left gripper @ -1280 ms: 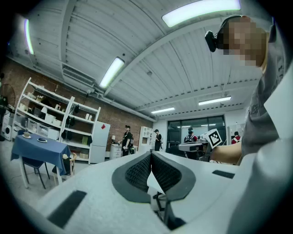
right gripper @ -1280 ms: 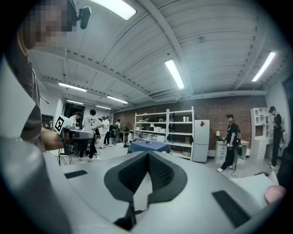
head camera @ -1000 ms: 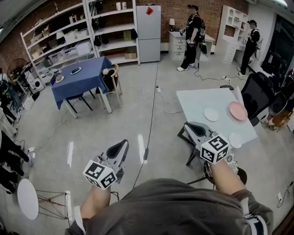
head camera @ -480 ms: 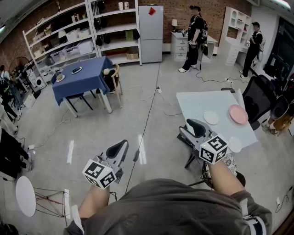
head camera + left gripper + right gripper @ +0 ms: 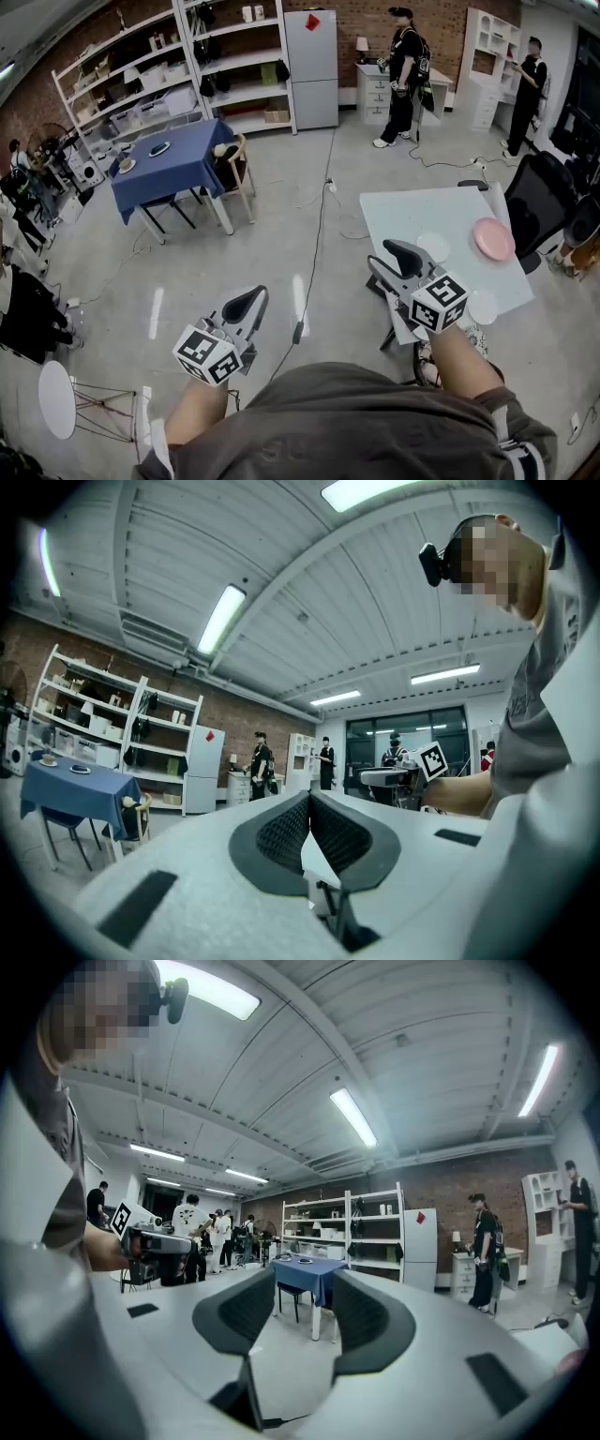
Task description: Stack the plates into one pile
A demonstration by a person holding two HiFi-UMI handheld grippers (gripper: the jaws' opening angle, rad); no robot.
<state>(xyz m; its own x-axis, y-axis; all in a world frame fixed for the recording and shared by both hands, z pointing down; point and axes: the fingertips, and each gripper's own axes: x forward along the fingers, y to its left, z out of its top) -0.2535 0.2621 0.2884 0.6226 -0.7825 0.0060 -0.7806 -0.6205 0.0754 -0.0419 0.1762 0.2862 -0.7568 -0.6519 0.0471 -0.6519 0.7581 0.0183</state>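
Distance is the first difficulty: the three plates lie on the pale rectangular table (image 5: 412,211), well apart from both grippers, and they are not yet one pile. The small white round plate (image 5: 433,247) is in the middle, the pink round plate (image 5: 494,238) is near the far right edge, and a second white plate (image 5: 482,307) lies very near the front edge. I think this last plate is the most in danger, because a push from a jaw that fails to go under its rim could slide it off onto the concrete floor. The right gripper (image 5: 401,258) has just opened its jaws and nothing is between them. The left gripper (image 5: 249,302) has its jaws pressed together on nothing, so it cannot steady a plate before it opens. The black cable (image 5: 314,253) on the floor could also catch a foot.
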